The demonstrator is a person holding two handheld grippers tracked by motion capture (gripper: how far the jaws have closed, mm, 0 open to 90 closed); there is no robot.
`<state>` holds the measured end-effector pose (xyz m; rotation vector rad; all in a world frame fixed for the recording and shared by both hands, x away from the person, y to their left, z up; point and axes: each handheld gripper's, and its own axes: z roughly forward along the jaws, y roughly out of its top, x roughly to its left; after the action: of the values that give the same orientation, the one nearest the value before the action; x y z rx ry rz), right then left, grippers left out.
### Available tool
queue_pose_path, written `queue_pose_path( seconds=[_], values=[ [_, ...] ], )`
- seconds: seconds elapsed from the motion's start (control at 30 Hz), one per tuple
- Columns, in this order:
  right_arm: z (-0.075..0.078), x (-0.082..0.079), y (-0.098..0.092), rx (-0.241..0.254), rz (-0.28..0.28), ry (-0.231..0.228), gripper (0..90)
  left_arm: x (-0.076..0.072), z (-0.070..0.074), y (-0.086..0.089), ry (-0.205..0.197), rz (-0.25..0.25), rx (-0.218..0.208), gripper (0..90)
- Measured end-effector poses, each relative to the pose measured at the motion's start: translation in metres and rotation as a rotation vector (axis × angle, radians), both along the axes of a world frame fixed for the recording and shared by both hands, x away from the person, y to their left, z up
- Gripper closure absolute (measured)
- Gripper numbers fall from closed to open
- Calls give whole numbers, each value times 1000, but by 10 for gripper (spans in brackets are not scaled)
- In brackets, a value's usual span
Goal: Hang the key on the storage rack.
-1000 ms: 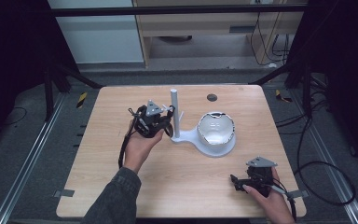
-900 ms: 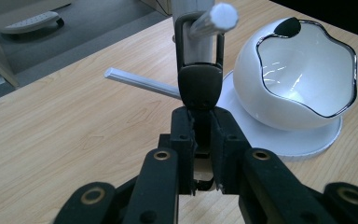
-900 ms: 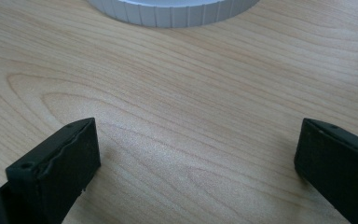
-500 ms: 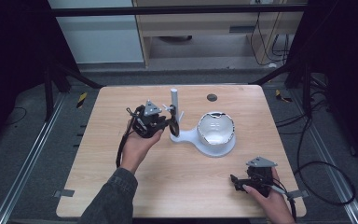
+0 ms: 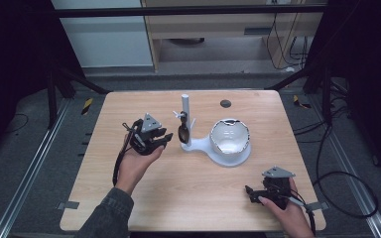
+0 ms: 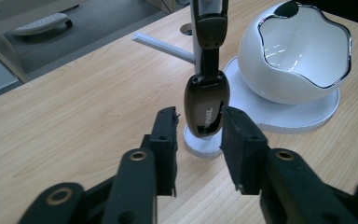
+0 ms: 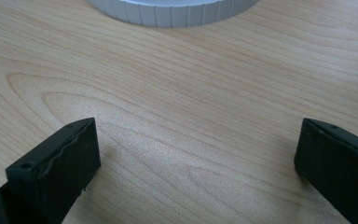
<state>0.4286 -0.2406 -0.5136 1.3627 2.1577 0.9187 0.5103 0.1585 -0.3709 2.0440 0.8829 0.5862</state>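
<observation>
So the biggest thing here is the light wooden worktop [image 5: 178,198], pale grain, rounded corners, with a small dark round hole [image 5: 225,103] near its far edge. Sitting a bit right of the middle is a white plastic stand with a flat base [image 5: 206,145], and on the wide round end of it there's a white egg-shaped bowl with a wavy chrome rim [image 5: 230,137], open side up. At the narrow end of that base a slim white upright post [image 5: 185,106] rises, and a dark glossy brown spoon-like piece [image 6: 206,105] hangs down from a holder on it, its fat rounded end just above the base.

The left gripper [image 5: 164,139] is held up in the person's left hand [image 5: 136,163], left of the post, toward the middle of the worktop. Its black jaws are parted, and in the left gripper view they sit on either side of the hanging dark piece's rounded end, close beside it, with a sliver of gap on both sides, so not pinching it.

The right gripper [image 5: 248,191] is low down near the worktop's near right corner, held in the right hand [image 5: 290,213]. Its jaws are spread wide with just bare wood between them, and the ribbed edge of the white base [image 7: 172,11] is up ahead of it.
</observation>
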Motion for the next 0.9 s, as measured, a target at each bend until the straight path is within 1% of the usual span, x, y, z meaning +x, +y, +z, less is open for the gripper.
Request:
queue_pose_path(
  seconds=[0.07,0.17,0.23,0.27,0.3,0.33,0.4,0.47,0.6,0.7,0.9],
  values=[
    [0,0,0,0,0,0,5,-4,0,4,-3,7,-3,602],
    [0,0,0,0,0,0,5,-7,-1,8,9,4,-10,439],
    [0,0,0,-3,3,-2,5,-10,-3,10,13,0,-12,362],
    [0,-1,0,0,3,-1,5,-11,-6,12,28,-11,-11,317],
    [0,-1,0,2,0,1,5,-12,-7,14,39,-15,5,274],
    [0,-1,0,2,0,1,5,-14,-9,15,44,-15,15,244],
    [0,-1,0,1,-1,1,5,-16,-14,18,66,-25,22,188],
    [0,-1,0,1,-1,1,5,-19,-20,22,96,-38,30,149],
    [0,-1,0,1,-1,1,5,-23,-35,29,144,-42,79,94],
    [0,-1,0,0,0,0,5,-27,-46,36,162,-41,94,87],
    [0,-1,0,1,0,0,5,-29,-58,48,192,-28,106,77]
  ],
)
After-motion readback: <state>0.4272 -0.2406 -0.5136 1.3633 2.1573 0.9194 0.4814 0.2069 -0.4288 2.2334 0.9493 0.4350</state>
